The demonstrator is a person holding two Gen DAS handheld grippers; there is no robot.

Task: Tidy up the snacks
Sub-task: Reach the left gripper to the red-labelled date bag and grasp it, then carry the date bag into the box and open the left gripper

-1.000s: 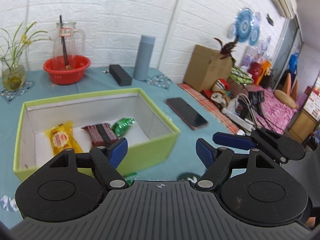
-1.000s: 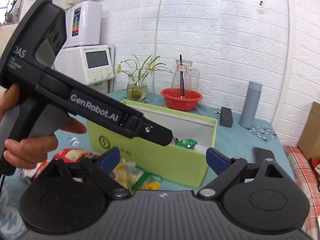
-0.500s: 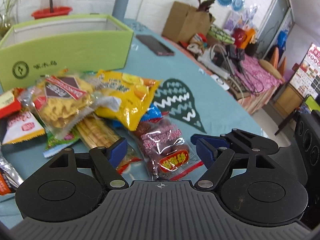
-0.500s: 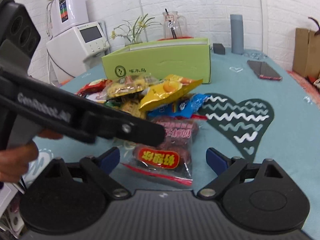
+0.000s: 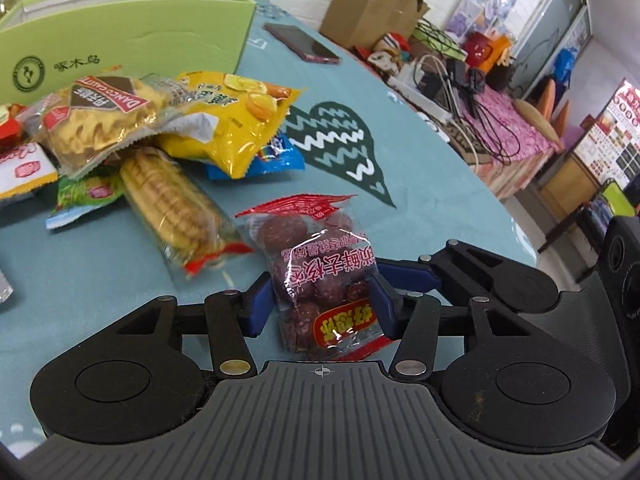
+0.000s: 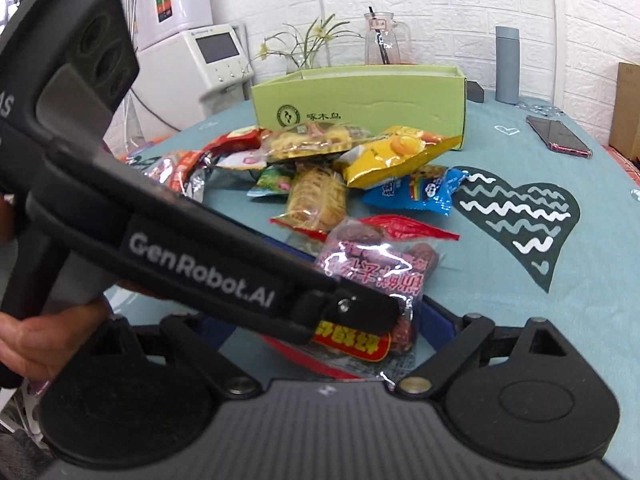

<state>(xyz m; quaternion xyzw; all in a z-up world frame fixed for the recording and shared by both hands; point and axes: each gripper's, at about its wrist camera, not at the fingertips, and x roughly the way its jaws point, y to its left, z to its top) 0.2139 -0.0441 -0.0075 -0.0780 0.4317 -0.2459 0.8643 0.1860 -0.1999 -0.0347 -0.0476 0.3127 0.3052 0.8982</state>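
The clear plastic bag of dark red dates with a red and yellow label lies on the blue-green tablecloth, right between the blue pads of the left gripper. In the left wrist view the bag runs from the middle up toward 12 o'clock. The jaws of the left gripper have just been closing, and now both blue pads touch the sides of the bag and pinch it.

In the right wrist view the same bag sits between the blue fingers of the right gripper. Those jaws stand wide and do not press on the bag. The black body of the left gripper crosses this view from 9 o'clock to the middle, with a person's hand around its handle at 8 o'clock.

The other snacks lie in a heap at 11 o'clock from the bag: a clear pack of round yellow biscuits, a bright yellow crinkly bag, a blue wrapper under it, and a clear pack of wavy yellow cookies. The light green cardboard box stands behind the heap. A dark phone lies at 1 o'clock from the heap.
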